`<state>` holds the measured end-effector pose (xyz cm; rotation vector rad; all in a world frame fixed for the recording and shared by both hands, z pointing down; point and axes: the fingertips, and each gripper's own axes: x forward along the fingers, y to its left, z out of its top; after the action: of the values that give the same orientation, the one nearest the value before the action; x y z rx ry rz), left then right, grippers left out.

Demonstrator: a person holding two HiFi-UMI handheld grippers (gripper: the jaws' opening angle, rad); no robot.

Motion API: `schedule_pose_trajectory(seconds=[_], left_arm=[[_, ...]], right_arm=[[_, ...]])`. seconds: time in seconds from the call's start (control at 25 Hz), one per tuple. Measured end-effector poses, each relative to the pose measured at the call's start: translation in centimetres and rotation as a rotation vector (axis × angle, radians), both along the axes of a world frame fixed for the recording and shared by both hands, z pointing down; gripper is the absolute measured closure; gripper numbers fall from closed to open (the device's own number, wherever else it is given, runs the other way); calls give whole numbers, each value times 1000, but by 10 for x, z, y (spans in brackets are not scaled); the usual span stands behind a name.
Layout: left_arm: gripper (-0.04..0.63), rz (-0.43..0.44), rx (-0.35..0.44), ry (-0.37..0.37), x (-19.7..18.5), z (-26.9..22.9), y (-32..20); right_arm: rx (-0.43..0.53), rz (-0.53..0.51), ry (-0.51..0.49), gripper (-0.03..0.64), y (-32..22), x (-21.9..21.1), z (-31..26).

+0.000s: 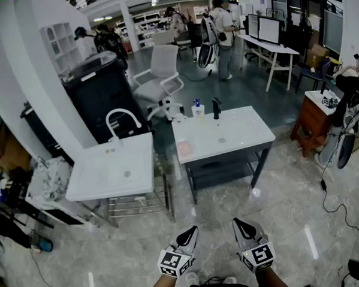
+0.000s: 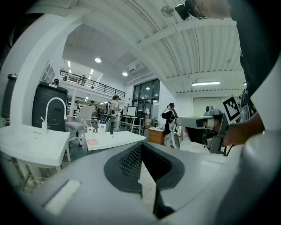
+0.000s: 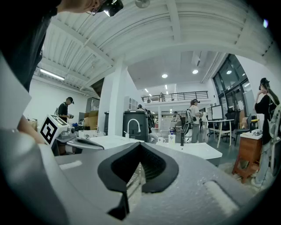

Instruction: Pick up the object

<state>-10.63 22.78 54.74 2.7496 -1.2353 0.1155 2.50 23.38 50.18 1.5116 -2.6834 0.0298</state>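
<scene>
My left gripper (image 1: 188, 236) and right gripper (image 1: 243, 228) hang side by side low in the head view, above the floor, both shut and holding nothing. Some way ahead stands a white washbasin table (image 1: 245, 133). On it lie a flat pink object (image 1: 184, 148), a white mug (image 1: 178, 117), a pump bottle with a blue top (image 1: 197, 109) and a black tap (image 1: 216, 108). The left gripper view shows its jaws (image 2: 141, 151) closed, with the pink object (image 2: 93, 142) far off. The right gripper view shows closed jaws (image 3: 140, 148) and the table (image 3: 197, 151) beyond.
A second white basin (image 1: 112, 167) with a white curved tap (image 1: 123, 120) stands to the left, over a metal rack (image 1: 137, 202). Behind are a black bin (image 1: 102, 93), an office chair (image 1: 163, 75), desks and several people. Cables run over the floor at the right (image 1: 336, 203).
</scene>
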Motion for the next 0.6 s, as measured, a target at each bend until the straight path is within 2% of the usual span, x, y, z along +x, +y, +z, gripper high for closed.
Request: schedule_pose_trajectory(seconds=[0.24,0.4,0.6], left_arm=[[575,12,5,-9,-9,-3,5],[576,10,5,-12,-24,-4,5],[576,16,4,-14,-42,1,2]], right_arm=[[-8,-4,8,615,5,-16,-1],[20,-6,4,615,2,-31,-9],[46,11,-49,614,-2,-44,-13]])
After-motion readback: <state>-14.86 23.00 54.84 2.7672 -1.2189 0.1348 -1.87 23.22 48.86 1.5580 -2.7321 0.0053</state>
